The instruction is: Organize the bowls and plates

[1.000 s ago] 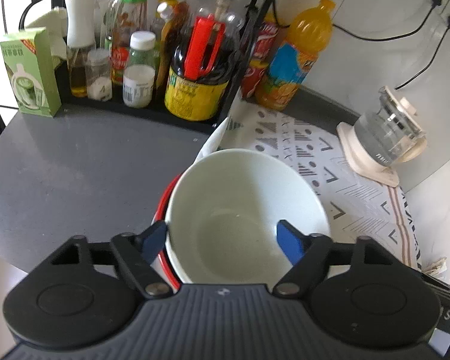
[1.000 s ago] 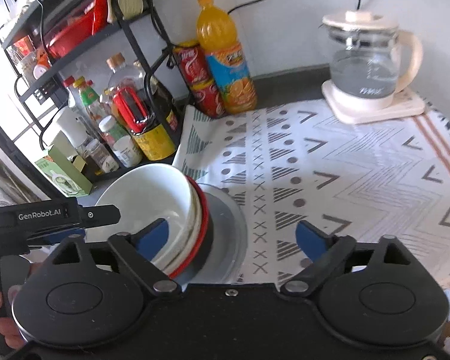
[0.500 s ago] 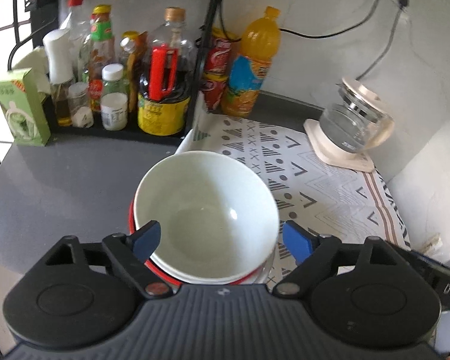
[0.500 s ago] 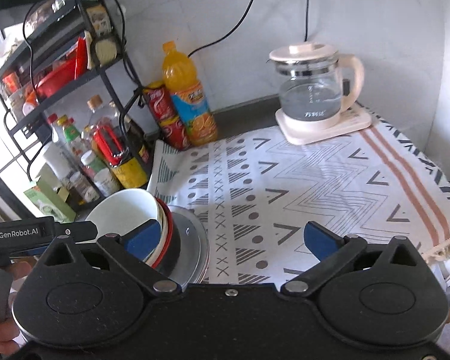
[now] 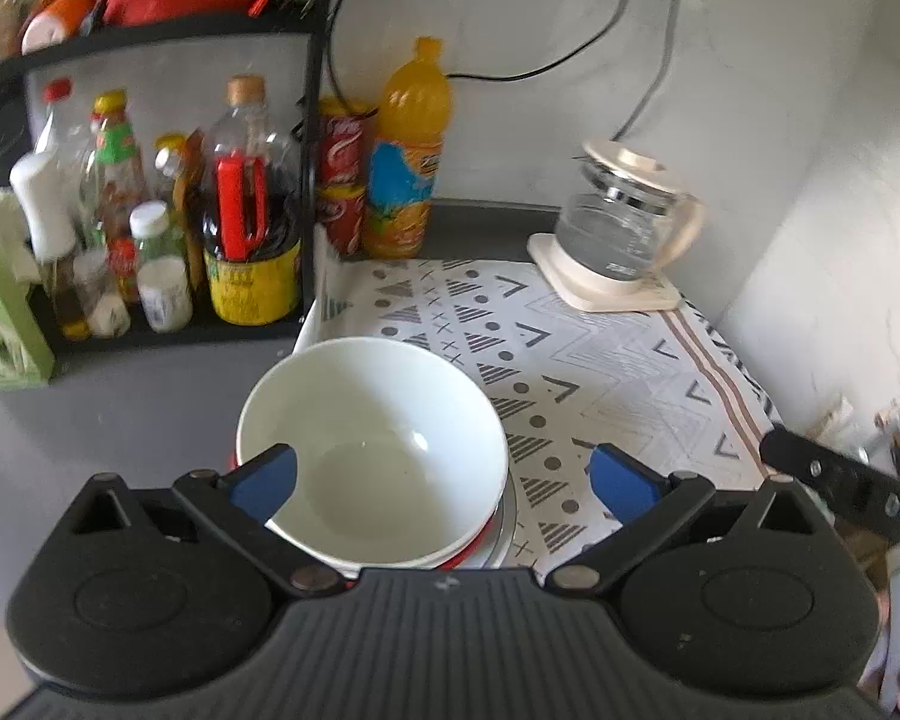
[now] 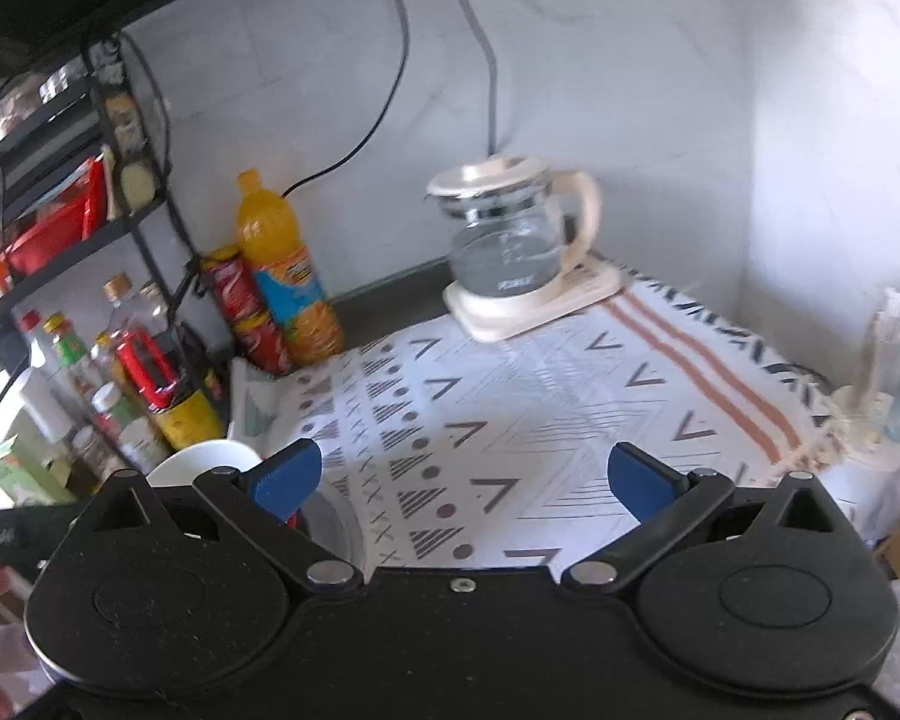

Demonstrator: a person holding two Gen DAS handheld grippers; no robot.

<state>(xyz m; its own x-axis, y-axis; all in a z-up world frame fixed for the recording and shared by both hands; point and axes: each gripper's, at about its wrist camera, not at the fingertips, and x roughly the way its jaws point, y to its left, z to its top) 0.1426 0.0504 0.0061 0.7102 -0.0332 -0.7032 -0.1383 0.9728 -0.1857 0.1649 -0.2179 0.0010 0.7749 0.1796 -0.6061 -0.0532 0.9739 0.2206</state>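
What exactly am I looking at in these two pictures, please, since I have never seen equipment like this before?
There is no robot here: a person holds a two-finger gripper in each hand, and a fisheye camera on each looks forward along its blue-tipped fingers. The black shape at the bottom of each picture is the tool itself.

The left view shows the left gripper, open, above a white bowl. The bowl sits nested in a red-rimmed one on a grey plate at the edge of a patterned cloth.

The right view shows the right gripper, also open and holding nothing, above the same cloth.

Behind stand a glass kettle, an orange drink bottle and a black rack of bottles. Nothing is held in either gripper.
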